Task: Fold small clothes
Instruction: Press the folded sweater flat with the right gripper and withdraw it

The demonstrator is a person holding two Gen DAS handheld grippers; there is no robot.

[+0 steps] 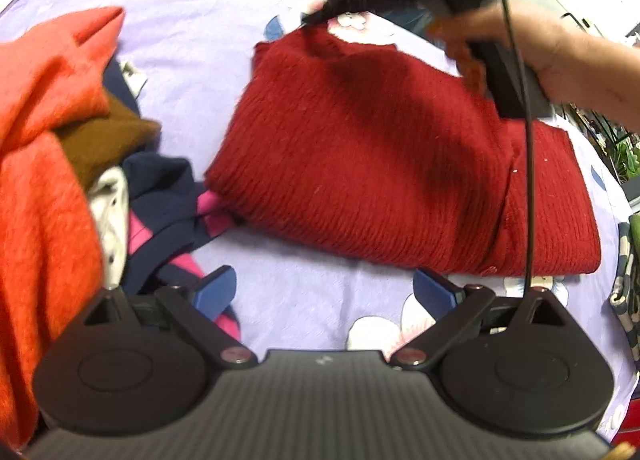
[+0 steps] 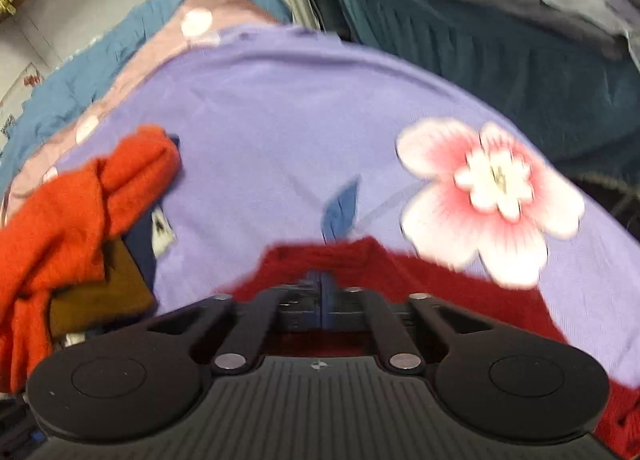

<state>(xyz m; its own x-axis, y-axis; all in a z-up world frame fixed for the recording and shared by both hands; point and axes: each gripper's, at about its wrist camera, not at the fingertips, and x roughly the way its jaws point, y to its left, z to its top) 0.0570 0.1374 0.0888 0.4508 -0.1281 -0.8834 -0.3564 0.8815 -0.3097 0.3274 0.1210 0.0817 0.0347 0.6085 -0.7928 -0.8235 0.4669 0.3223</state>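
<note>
Orange knit (image 1: 44,164) heaped beside red sweater (image 1: 400,164)

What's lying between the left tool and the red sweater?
Nothing: in the left wrist view, only bare purple sheet separates the open left tool from the red sweater.

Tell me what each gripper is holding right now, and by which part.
The left gripper is open and holds nothing. The right gripper is shut at the far edge of the dark red sweater; whether it pinches the knit cannot be told.
</note>
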